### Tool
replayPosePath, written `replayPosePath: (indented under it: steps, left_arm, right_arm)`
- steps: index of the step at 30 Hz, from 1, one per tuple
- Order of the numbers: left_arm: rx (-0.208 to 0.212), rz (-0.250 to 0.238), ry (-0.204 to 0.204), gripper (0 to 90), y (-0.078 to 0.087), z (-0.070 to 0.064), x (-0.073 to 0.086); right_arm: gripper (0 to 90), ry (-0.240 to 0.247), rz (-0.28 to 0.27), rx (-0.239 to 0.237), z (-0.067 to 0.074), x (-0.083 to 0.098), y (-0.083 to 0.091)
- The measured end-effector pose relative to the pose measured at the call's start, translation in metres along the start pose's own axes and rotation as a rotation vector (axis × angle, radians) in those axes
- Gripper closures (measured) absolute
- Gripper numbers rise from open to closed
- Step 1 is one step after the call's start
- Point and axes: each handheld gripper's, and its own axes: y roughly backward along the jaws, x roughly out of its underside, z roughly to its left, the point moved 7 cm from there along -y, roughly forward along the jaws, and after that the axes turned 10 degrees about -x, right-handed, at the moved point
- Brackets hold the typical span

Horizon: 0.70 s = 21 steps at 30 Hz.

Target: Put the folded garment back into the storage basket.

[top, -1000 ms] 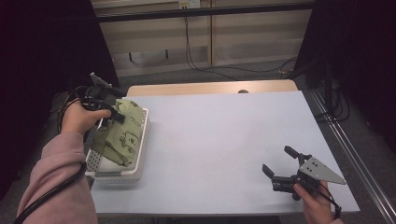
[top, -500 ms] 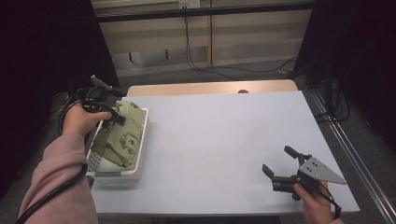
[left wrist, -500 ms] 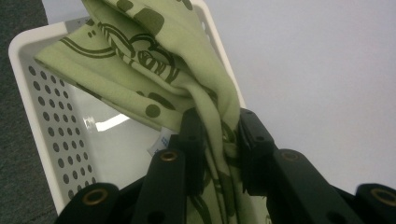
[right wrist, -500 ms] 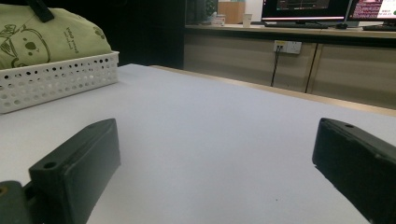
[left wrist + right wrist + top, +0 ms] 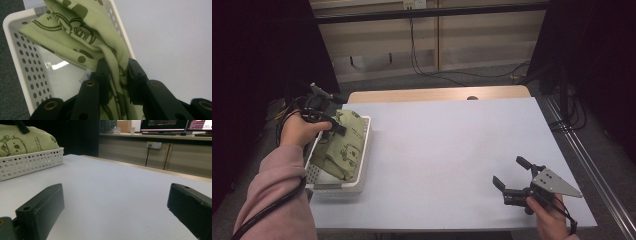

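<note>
Green cloth (image 5: 341,146) sits a bit further toward frame bottom than 1 s ago, riding over the white basket (image 5: 362,165) at left of the high view. Left gripper (image 5: 333,128) has its jaws pinched on a bunched fold, so prob. a lift-out w/ the pull underway. Right gripper (image 5: 510,176) hasn't budged, lower right, jaws wide apart. Left gripper view shows the clamped fold up close; right gripper view shows cloth (image 5: 23,140) heaped above the basket rim.
</note>
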Motion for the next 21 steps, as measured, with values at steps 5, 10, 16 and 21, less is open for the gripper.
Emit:
replayPosePath:
  steps: [5,10,16,21]
  left_arm:
    - [-0.006,0.002,-0.020,74.4,-0.003,0.002,0.001]
    - [0.004,0.005,-0.003,74.3,-0.005,0.000,0.002]
    - [0.004,-0.002,0.007,74.3,-0.008,0.000,0.003]
    - [-0.003,0.002,-0.002,74.2,-0.011,0.000,0.003]
  right_arm:
    - [0.5,-0.001,-0.002,-0.002,0.000,0.000,0.000]
    - [0.5,-0.002,0.000,0.000,0.000,0.000,0.000]
    - [0.5,-0.002,-0.001,-0.001,0.000,0.000,0.000]
    - [0.5,-0.001,-0.002,-0.002,0.000,0.000,0.000]
